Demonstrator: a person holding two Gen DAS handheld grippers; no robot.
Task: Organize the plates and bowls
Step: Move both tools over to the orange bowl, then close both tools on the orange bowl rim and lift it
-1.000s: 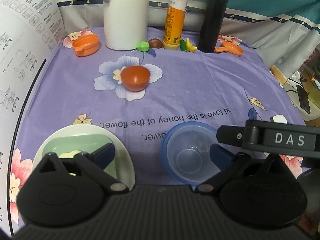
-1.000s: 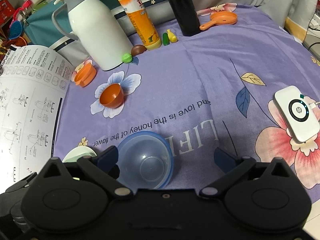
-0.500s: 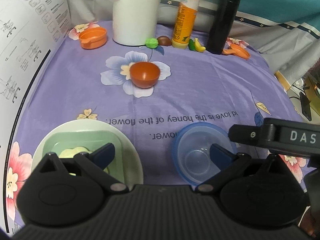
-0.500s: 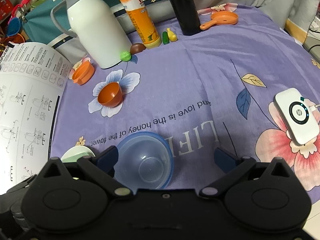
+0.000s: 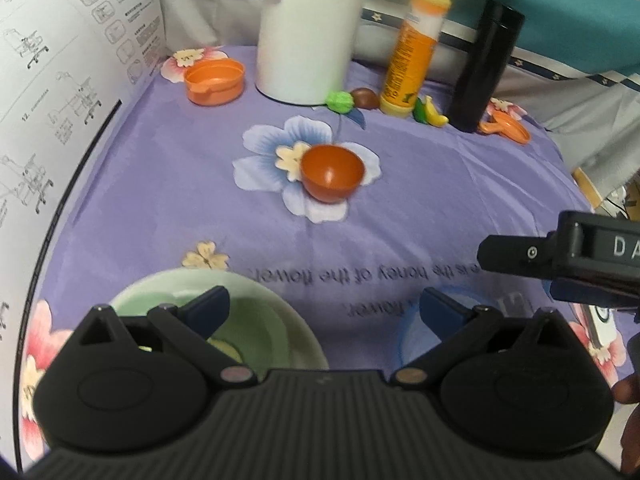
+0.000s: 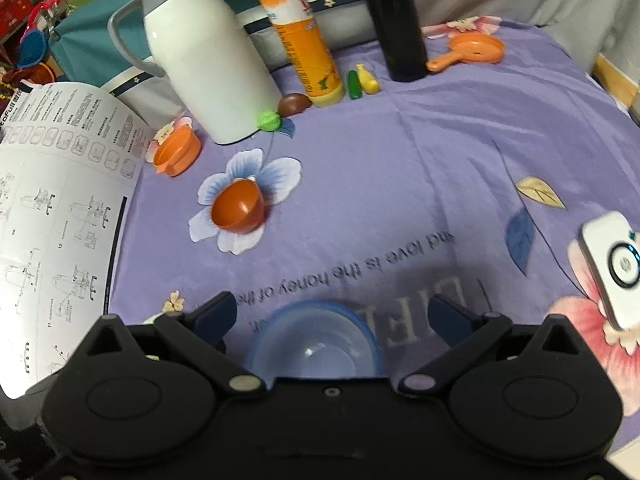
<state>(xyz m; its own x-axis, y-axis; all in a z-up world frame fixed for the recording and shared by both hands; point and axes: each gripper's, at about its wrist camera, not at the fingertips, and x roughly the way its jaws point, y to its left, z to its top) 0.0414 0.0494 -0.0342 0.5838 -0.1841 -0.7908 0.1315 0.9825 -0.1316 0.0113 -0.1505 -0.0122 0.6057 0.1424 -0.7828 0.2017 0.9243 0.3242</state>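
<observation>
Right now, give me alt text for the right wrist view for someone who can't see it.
The open right hand-held gripper hovers over a clear blue bowl on a purple floral tablecloth. Farther back sit a small orange bowl, a white jug, an orange bottle and an orange toy pan; a white instruction sheet lies at left.

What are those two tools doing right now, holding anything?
Left tool: open, holding nothing, above the green plate.
Right tool: open, holding nothing, with the blue bowl between its fingers.
</observation>
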